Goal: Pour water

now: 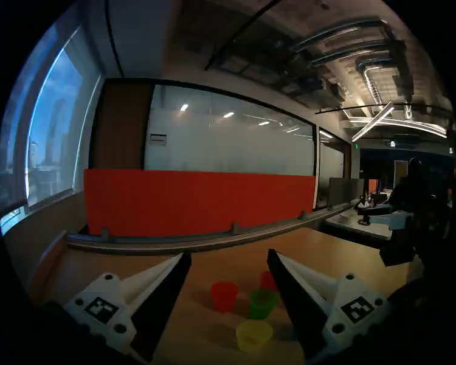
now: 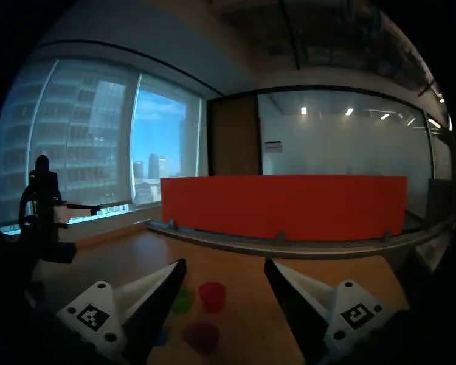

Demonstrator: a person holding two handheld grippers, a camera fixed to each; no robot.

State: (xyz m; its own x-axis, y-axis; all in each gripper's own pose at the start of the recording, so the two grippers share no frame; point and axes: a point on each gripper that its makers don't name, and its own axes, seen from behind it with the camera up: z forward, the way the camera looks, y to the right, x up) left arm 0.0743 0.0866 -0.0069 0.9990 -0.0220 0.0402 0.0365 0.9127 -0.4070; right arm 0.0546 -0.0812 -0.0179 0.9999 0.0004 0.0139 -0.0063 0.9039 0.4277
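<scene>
On the desk point(image 1: 197, 331), 4 cups point(image 1: 224, 296) stand untouched. Left gripper point(image 1: 228, 254) and right gripper point(image 2: 225, 261) hang spread, empty. Grasping and pouring seem all left to do.

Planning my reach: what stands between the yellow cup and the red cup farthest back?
In the left gripper view, the green cup stands between the yellow cup and the red cup.

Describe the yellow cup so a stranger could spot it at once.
Find the orange divider panel along the back of the wooden desk. In front of it stands a cluster of cups. The yellow cup is nearest the camera in the left gripper view, just before the green cup, and the only yellow one among red and green.
</scene>
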